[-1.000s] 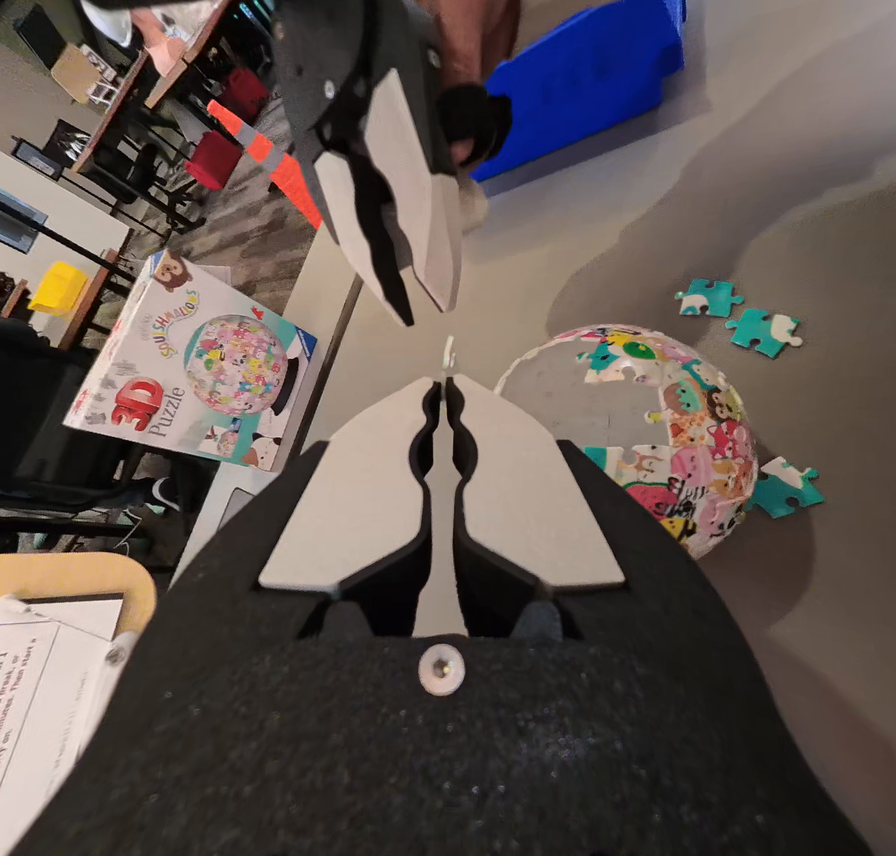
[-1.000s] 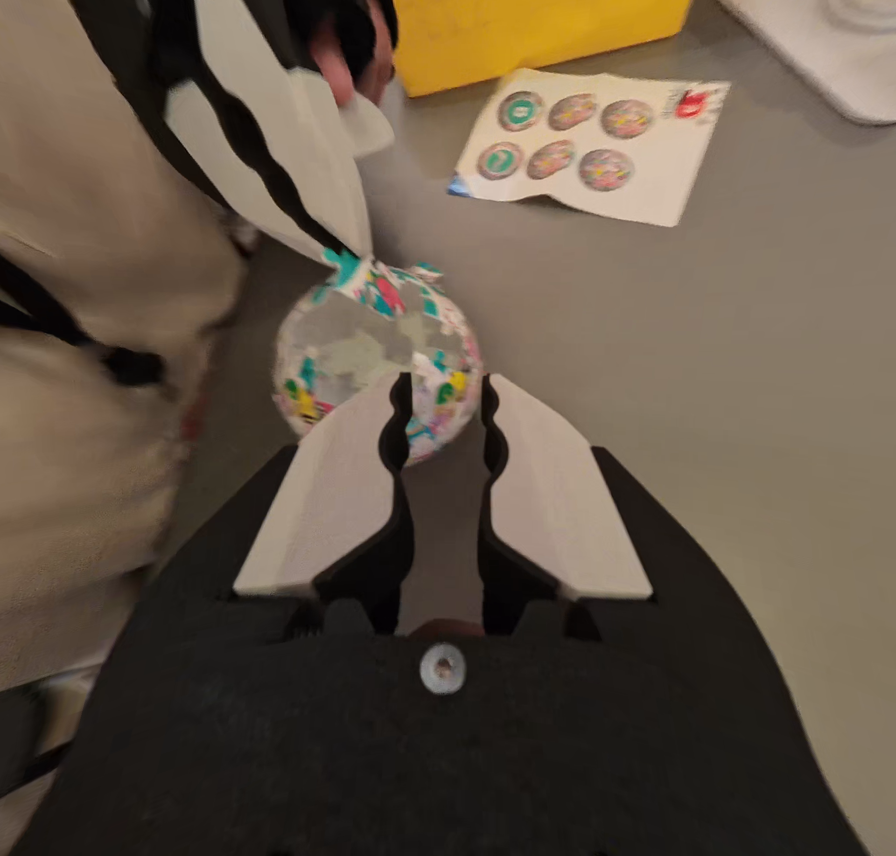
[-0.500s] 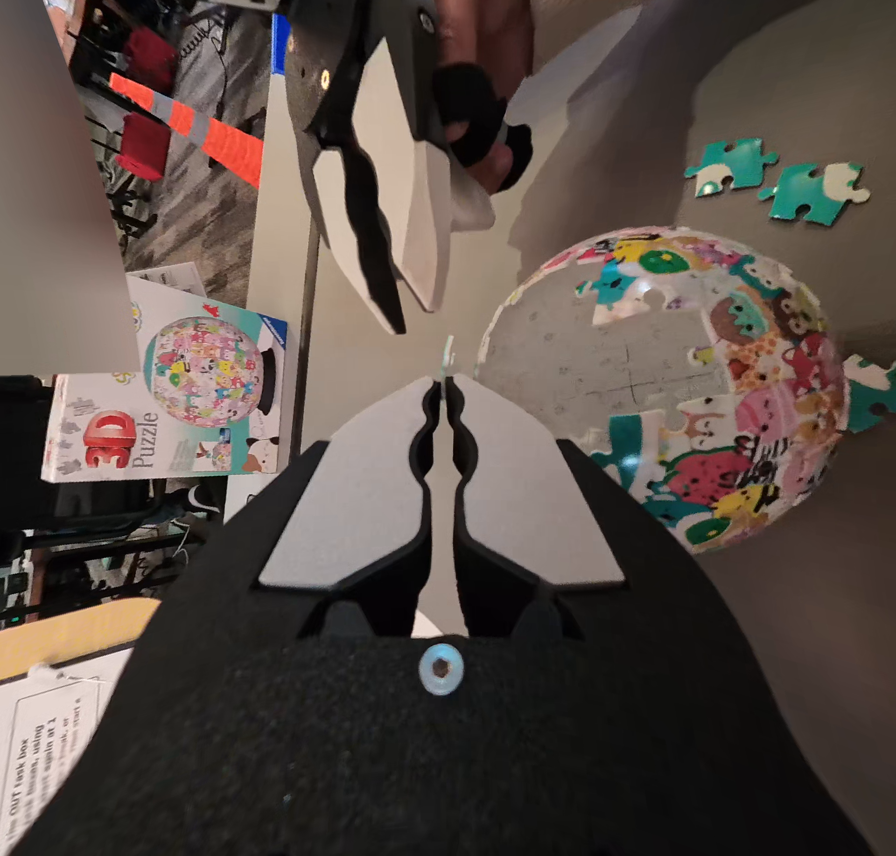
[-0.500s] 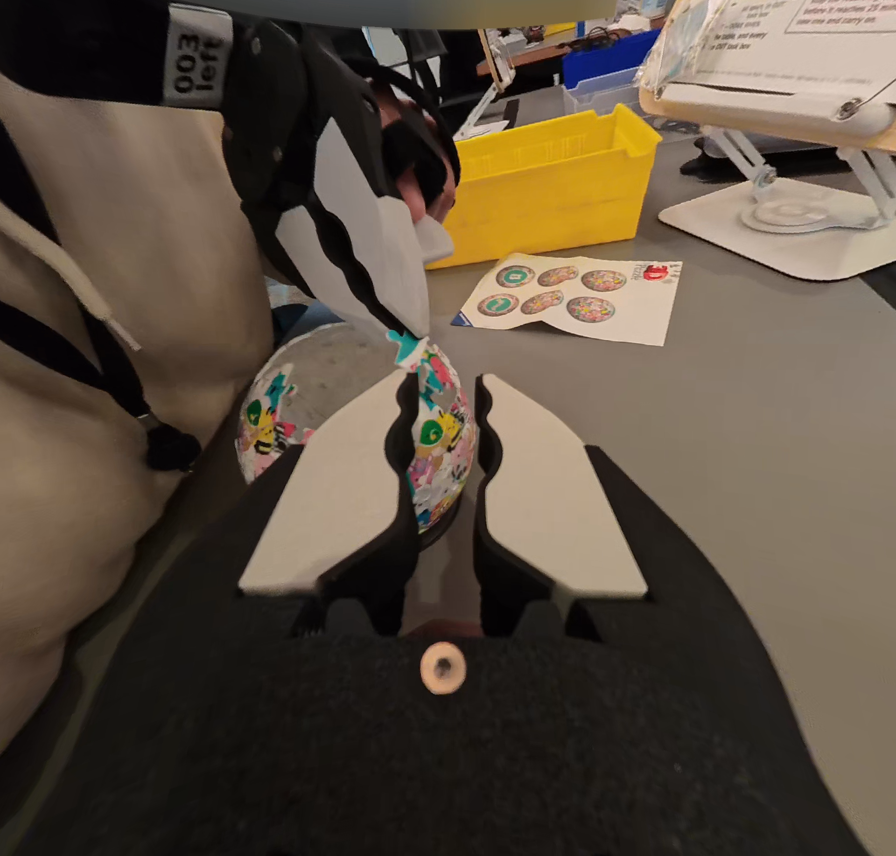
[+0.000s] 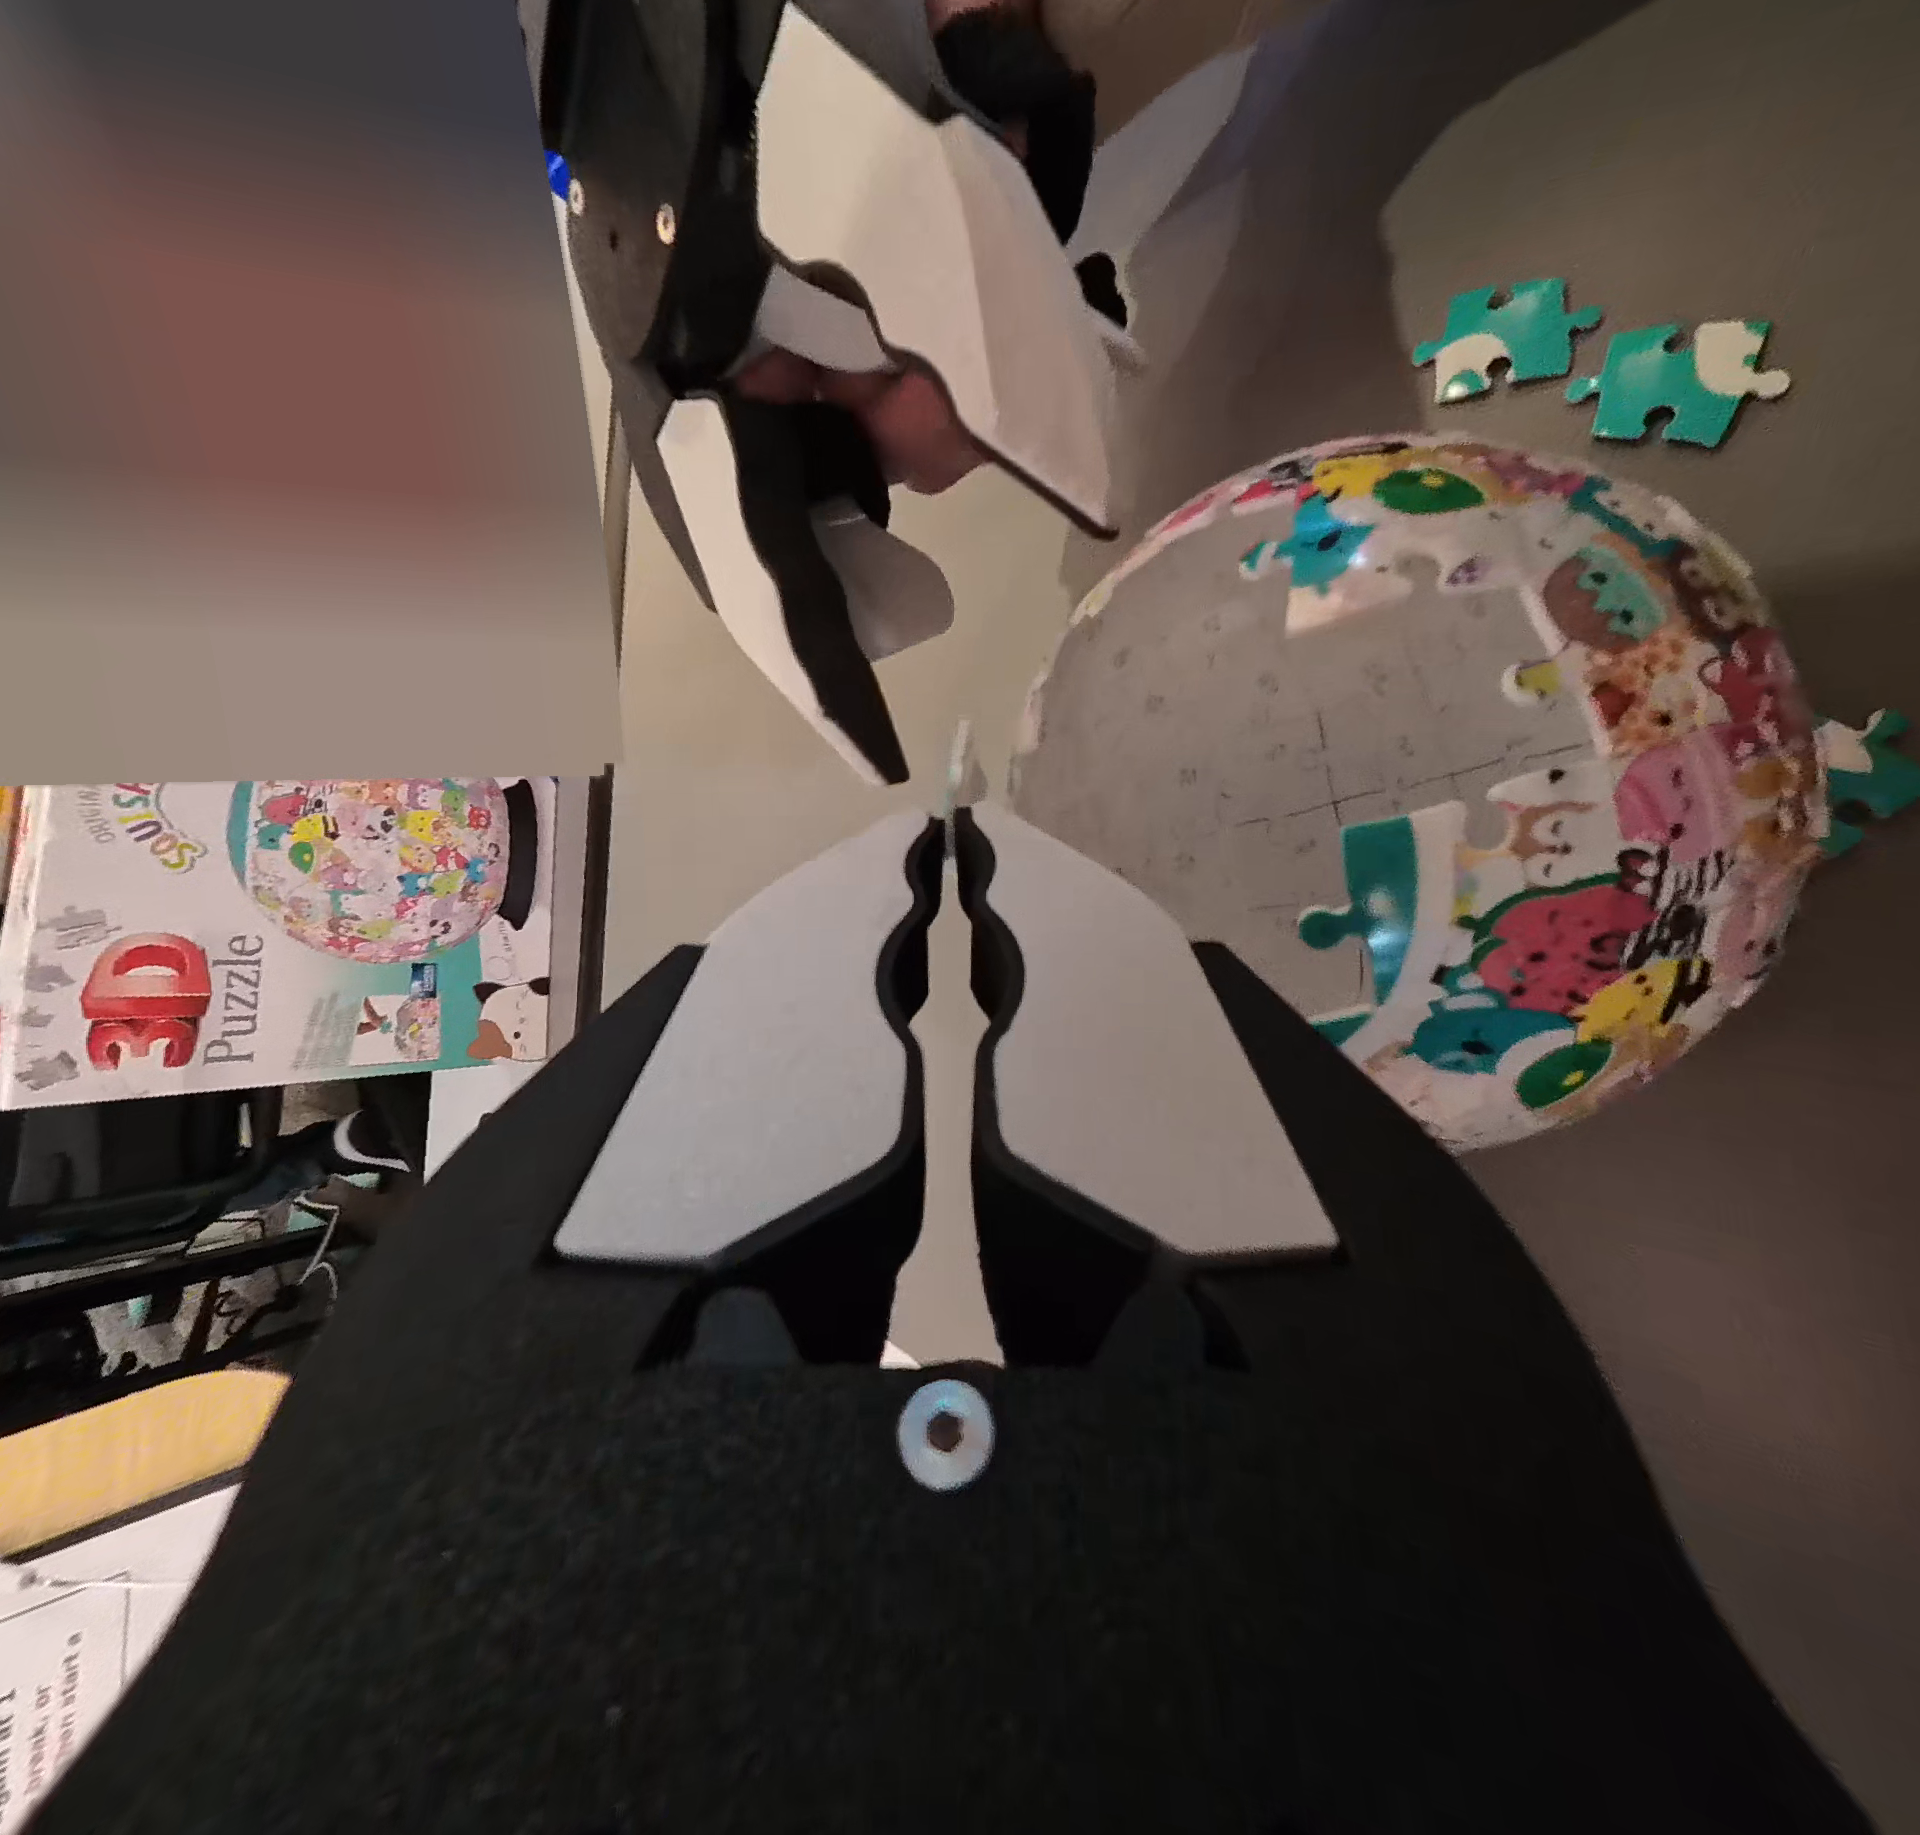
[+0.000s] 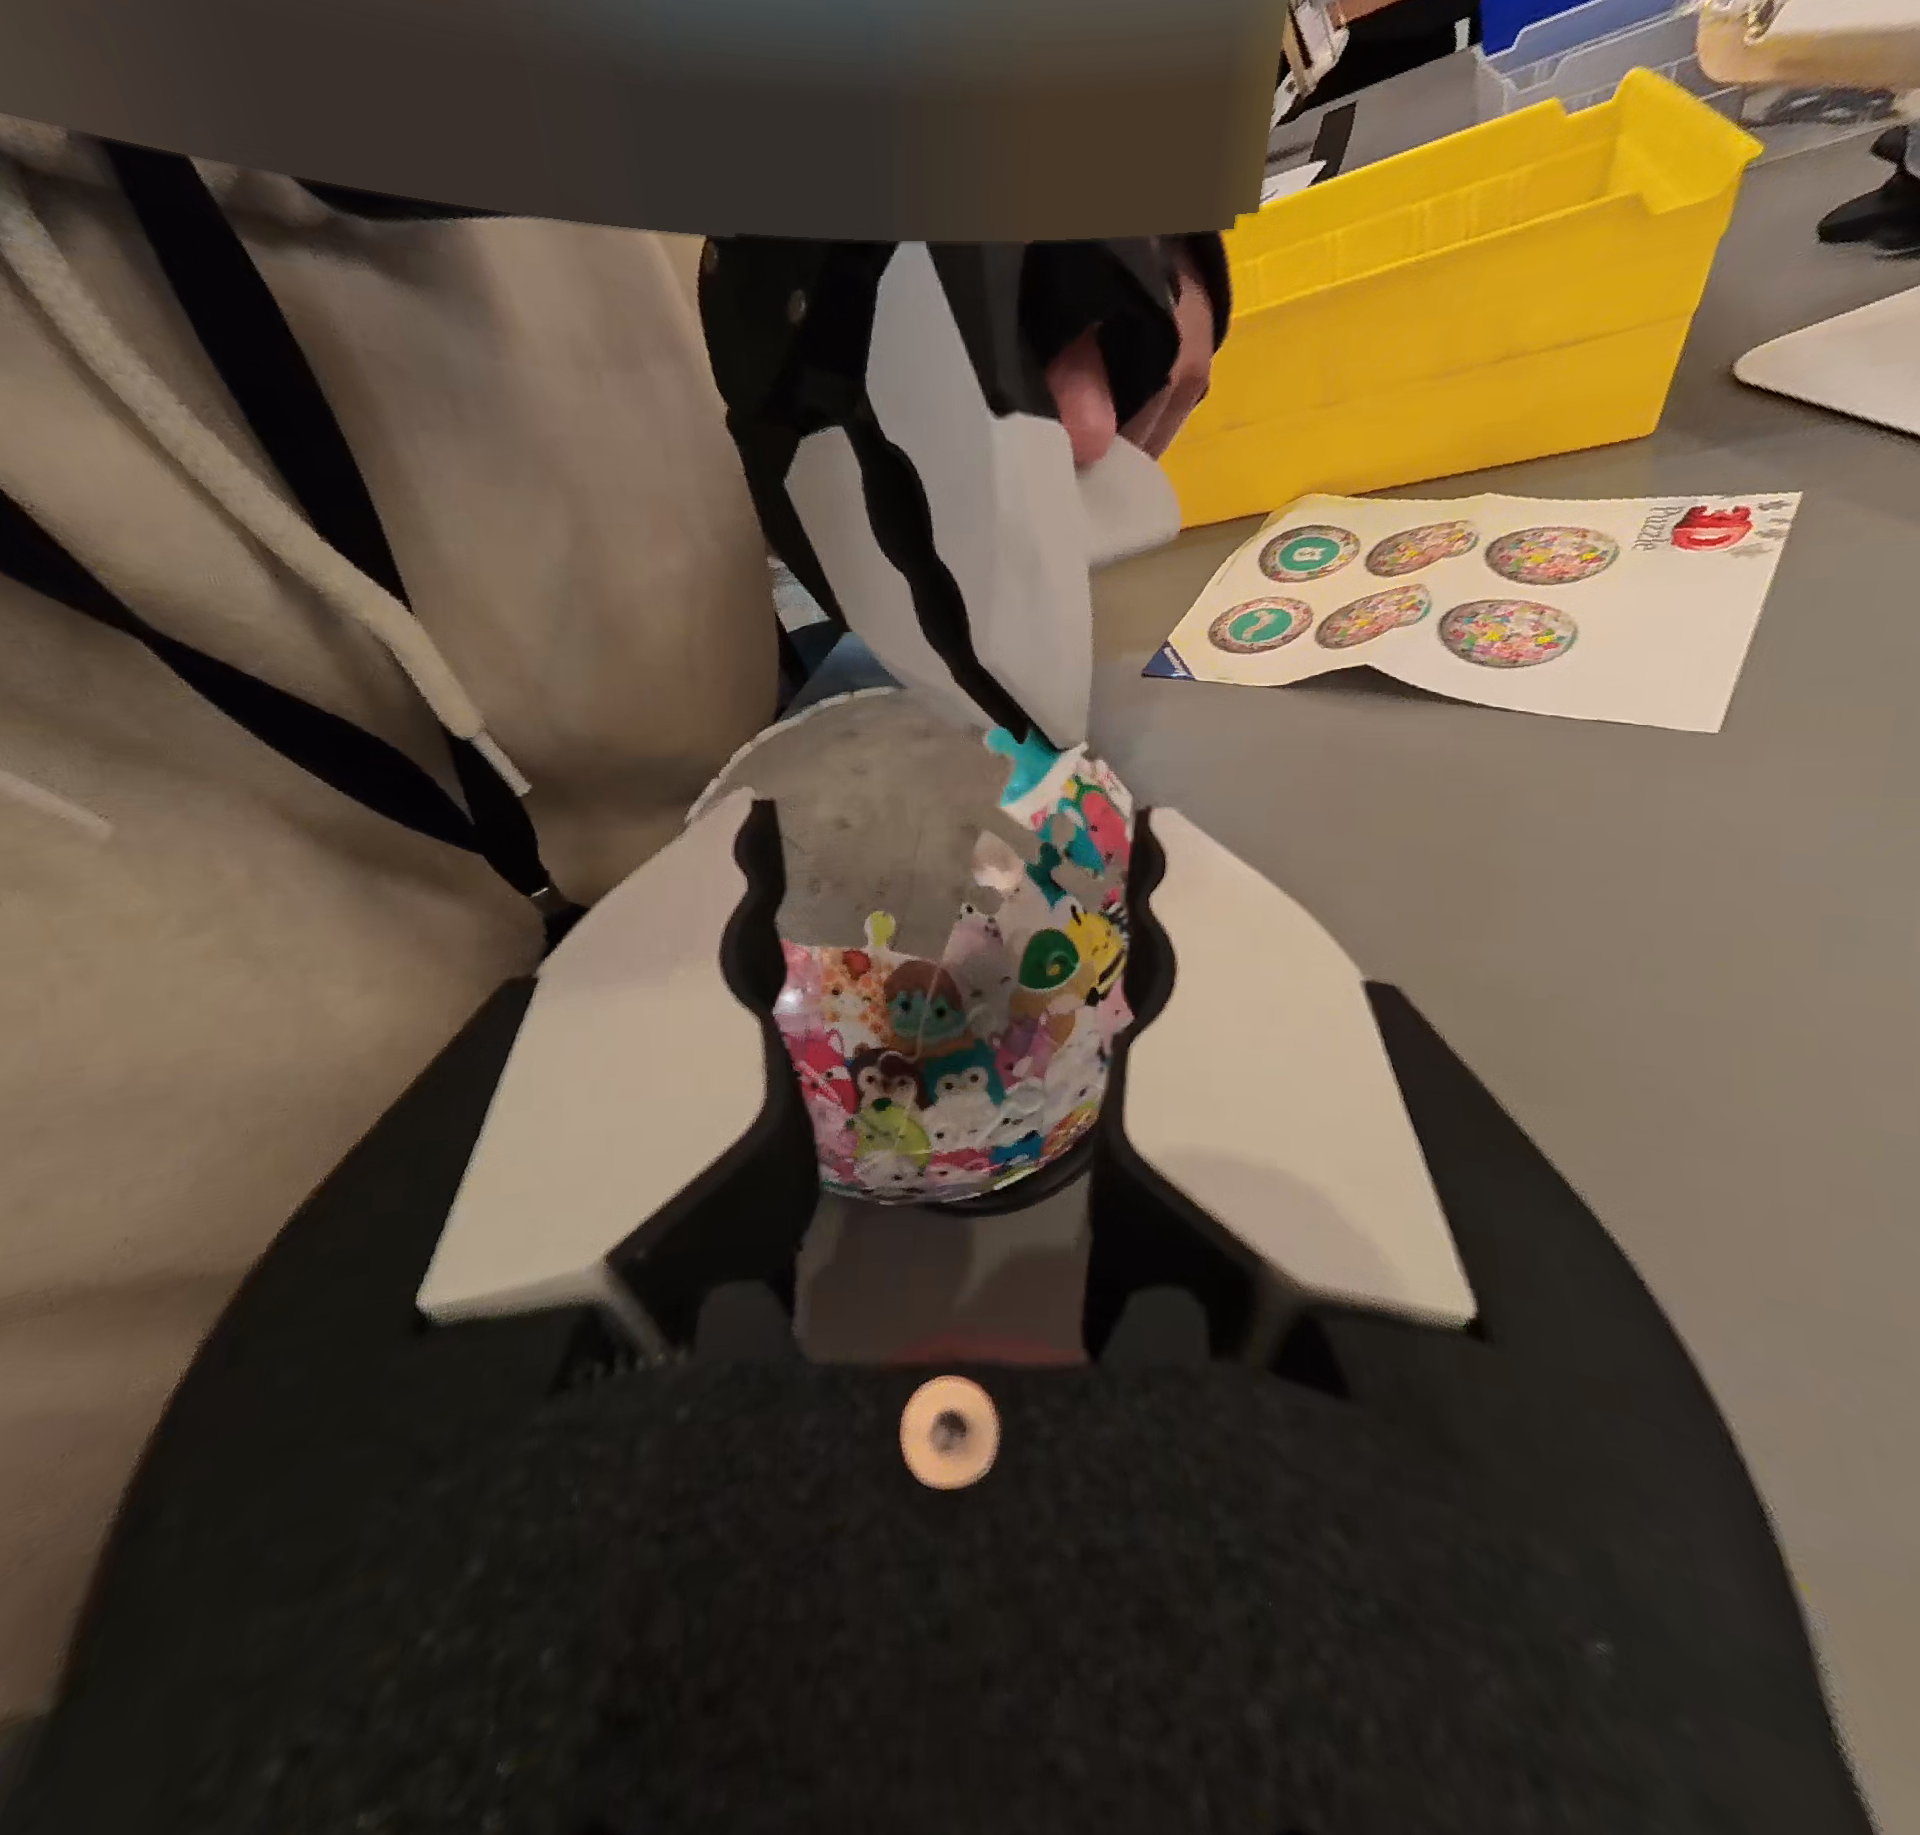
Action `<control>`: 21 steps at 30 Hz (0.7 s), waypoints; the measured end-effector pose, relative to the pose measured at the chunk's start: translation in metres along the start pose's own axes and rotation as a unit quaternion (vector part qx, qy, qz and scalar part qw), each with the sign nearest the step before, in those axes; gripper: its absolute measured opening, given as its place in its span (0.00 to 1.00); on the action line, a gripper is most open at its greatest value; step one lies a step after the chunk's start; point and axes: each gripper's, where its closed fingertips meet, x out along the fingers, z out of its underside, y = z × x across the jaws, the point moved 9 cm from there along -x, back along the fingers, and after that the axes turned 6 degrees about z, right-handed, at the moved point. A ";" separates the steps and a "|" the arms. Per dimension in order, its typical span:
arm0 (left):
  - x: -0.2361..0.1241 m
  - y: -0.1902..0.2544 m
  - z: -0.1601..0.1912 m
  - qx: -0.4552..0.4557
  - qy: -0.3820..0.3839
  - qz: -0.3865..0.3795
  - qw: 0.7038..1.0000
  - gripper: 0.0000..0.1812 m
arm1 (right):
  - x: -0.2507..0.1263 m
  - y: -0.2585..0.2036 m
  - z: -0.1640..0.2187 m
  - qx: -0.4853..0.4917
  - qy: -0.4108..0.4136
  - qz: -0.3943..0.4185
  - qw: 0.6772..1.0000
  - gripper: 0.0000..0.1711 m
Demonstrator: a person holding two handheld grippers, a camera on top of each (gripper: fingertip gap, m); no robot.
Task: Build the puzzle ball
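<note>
The puzzle ball (image 5: 1455, 798) stands on the grey table (image 5: 1662, 1370), partly built, with a large open gap showing its grey inside. My left gripper (image 5: 948, 819) is shut on a thin teal puzzle piece (image 5: 958, 772), seen edge-on, just left of the ball's open rim. In the right wrist view the left gripper (image 6: 1029, 725) holds the teal piece (image 6: 1029, 777) at the top edge of the ball (image 6: 935, 1006). My right gripper (image 6: 956, 824) is open, and the ball shows between its fingers. In the left wrist view it (image 5: 987, 647) hovers beside the ball's upper left.
Three loose teal pieces (image 5: 1507, 341) (image 5: 1673, 383) (image 5: 1870, 777) lie beyond the ball. The puzzle box (image 5: 281, 933) sits off the table's left edge. A yellow bin (image 6: 1455, 310) and a picture sheet (image 6: 1475, 601) lie to the right. A person's beige hoodie (image 6: 312, 642) fills the left. My two grippers' fingertips are within a few centimetres of each other.
My right gripper has opened wider and moved in until the ball sits between its fingers. My left gripper, still shut on the piece, has come closer to the ball's open rim.
</note>
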 end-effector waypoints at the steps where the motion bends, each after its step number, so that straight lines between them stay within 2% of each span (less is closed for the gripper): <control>1: 0.001 0.000 0.001 0.001 0.001 0.003 1.000 0.01 | 0.000 0.000 0.000 0.002 -0.001 -0.002 1.000 0.37; 13: 0.003 0.000 0.007 0.025 0.024 0.021 0.999 0.01 | 0.003 0.003 -0.001 0.035 -0.012 -0.034 0.999 0.36; 21: 0.003 -0.002 0.012 0.008 0.053 0.031 0.998 0.01 | 0.009 0.007 0.001 0.052 -0.034 -0.050 0.997 0.37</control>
